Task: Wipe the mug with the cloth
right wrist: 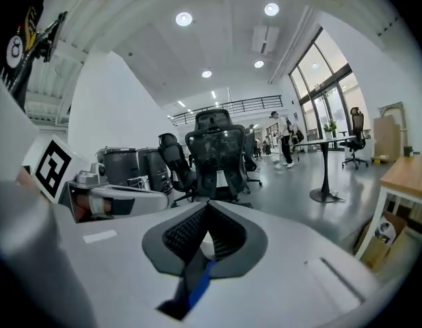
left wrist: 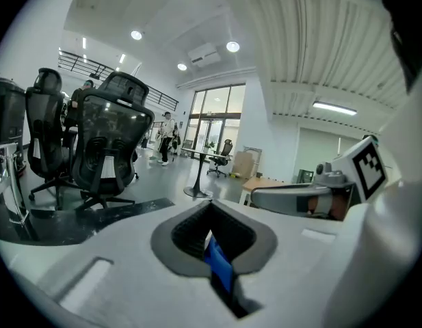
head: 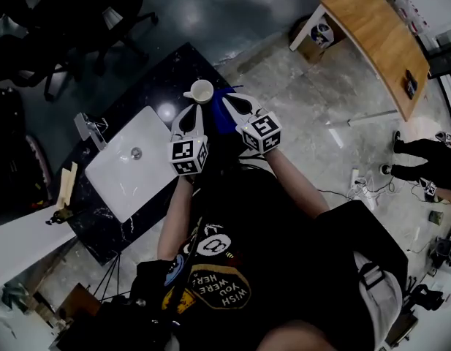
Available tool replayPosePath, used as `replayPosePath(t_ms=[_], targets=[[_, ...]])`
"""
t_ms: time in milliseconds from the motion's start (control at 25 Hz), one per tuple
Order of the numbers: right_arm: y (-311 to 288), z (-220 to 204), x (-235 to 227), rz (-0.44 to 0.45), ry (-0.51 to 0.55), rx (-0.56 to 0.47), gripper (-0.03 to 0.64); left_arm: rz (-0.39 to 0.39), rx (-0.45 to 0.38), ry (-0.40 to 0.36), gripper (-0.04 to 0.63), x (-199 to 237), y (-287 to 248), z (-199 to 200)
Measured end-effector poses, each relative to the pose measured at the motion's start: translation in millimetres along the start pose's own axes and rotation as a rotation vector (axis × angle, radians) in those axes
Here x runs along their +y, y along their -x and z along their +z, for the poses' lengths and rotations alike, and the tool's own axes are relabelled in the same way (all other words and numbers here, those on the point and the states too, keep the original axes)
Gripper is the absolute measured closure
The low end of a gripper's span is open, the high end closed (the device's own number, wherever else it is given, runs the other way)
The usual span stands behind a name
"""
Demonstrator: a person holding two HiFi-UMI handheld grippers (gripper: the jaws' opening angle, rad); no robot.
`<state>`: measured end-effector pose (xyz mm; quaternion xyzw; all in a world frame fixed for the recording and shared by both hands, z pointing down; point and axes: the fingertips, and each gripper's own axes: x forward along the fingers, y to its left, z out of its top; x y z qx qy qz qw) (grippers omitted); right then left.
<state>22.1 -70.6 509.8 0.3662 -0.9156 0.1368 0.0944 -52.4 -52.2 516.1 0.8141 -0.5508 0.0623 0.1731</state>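
Blue cloth [head: 221, 120] clenched by left tool [head: 194, 110] and right tool [head: 232, 102] beside white mug [head: 202, 91]; shirt [head: 214, 287] reads "WISH YOU WERE HERE".

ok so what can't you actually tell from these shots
- Cloth: in the head view it is partly covered by the left gripper and right gripper, so its outline is unclear.
- Grip: both gripper views show the jaws together with a blue strip in the slit; pinched or merely beyond, unclear.
- Mug: in the head view it is too small to judge dirt or contents.
- Counter: its near edge is hidden by the person's torso in the head view.
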Motion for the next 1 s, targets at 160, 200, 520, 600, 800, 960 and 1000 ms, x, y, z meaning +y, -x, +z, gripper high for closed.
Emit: replayPosePath(t_ms=[160,200,520,600,800,960,1000], targets=[[1.4,3.3,3.8,-0.002,-0.003,0.006,0.615,-0.005,-0.002,-0.006,0.591,-4.7,0.6,5.9],[2.2,3.3,4.3,-0.002,-0.007,0.005,0.615,-0.006,-0.005,-0.005,0.591,-4.9,1.2,7.1],[9.1,5.6,8.2,0.011,-0.053,-0.009,0.615,-0.014,-0.018,0.007,0.591,-9.3,8.7,14.1],[11.1,6.9,9.7,0.013,-0.056,-0.014,0.615,-0.015,-0.008,0.005,0.591,-12.3,9.6,12.9],[14.5,10.1,16.1,0.025,-0.057,-0.021,0.615,-0.012,0.0,0.013,0.591,-13.0,14.4,9.9],[20.0,8.2,17.6,0.026,-0.061,-0.02,0.615,-0.013,-0.001,0.019,0.591,-16.0,18.3,8.9],[21.5,7.3,17.7,0.025,-0.062,-0.019,0.615,-0.015,-0.001,0.019,0.591,-17.2,19.1,8.7]])
